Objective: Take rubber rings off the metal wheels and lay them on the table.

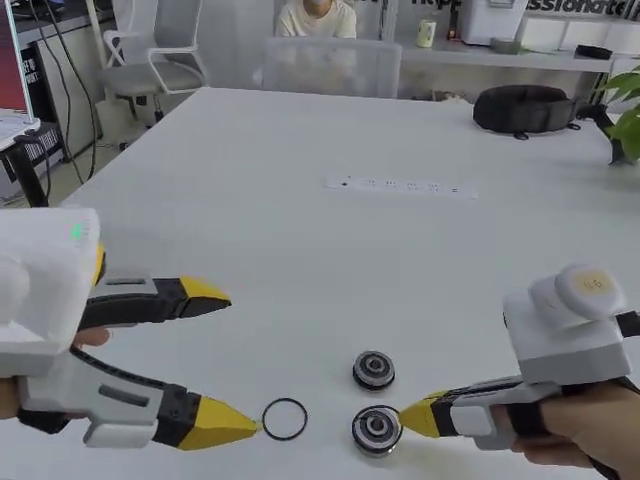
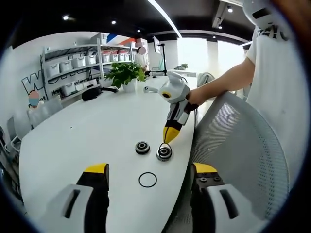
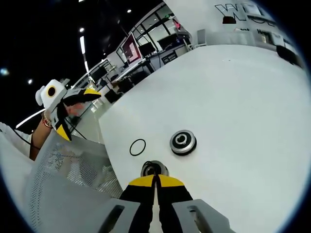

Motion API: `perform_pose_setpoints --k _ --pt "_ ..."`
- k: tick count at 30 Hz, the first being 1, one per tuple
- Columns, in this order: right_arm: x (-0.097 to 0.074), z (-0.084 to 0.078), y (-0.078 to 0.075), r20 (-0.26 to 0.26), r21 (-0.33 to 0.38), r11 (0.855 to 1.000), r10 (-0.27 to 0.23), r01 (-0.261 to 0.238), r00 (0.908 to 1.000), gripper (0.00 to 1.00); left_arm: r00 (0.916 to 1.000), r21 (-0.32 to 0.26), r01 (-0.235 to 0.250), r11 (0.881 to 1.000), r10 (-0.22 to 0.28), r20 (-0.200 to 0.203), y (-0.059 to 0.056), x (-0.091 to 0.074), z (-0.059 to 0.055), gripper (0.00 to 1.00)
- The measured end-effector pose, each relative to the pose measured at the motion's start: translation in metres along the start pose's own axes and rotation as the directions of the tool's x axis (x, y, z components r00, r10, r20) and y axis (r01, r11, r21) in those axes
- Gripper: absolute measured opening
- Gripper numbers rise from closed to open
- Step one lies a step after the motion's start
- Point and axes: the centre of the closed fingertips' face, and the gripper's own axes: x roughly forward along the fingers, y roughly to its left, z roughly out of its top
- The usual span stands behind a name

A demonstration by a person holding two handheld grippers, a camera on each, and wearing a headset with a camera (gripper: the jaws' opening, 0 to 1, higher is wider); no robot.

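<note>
Two metal wheels lie near the table's front edge, the far wheel (image 1: 374, 369) (image 2: 142, 147) (image 3: 183, 141) and the near wheel (image 1: 377, 428) (image 2: 164, 153) (image 3: 154, 169). A loose black rubber ring (image 1: 285, 419) (image 2: 147, 179) (image 3: 137, 147) lies flat to their left. My right gripper (image 1: 405, 413) (image 3: 156, 177) (image 2: 164, 142) is shut, its tips at the near wheel's rim. In the left gripper view a thin black loop of that wheel's rubber ring runs up to those tips. My left gripper (image 1: 228, 362) (image 2: 150, 171) (image 3: 73, 114) stands open with nothing in it, its lower tip beside the loose ring.
A white power strip (image 1: 400, 186) lies mid-table. A black round object (image 1: 527, 107) and a plant (image 1: 625, 110) sit at the far right. A person (image 1: 315, 18) sits behind the far edge. A mesh chair (image 2: 233, 141) is close to the front edge.
</note>
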Motion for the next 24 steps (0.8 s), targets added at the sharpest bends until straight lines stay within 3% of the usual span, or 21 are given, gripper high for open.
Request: perform_pose_setpoints --k 5,11,18,24 --pt "-0.001 0.0 0.0 0.004 0.004 1.0 0.002 -0.002 1.0 0.0 0.9995 -0.046 -0.03 0.998 0.03 -0.006 0.0 -0.005 -0.014 0.66" --pt "-0.003 0.001 0.002 0.012 0.01 1.0 0.007 -0.007 0.9999 0.0 0.9979 -0.101 -0.056 0.993 0.059 0.028 -0.001 -0.001 -0.017 0.66" --pt "-0.005 0.004 0.005 0.024 0.01 1.0 0.009 -0.009 0.9997 0.0 0.999 -0.118 -0.039 0.992 0.041 0.017 -0.01 0.006 -0.024 0.67" --pt "-0.008 0.009 0.006 0.05 0.022 1.0 0.008 -0.009 0.9987 0.0 0.998 -0.138 -0.05 0.989 0.055 0.032 -0.008 0.005 -0.024 0.68"
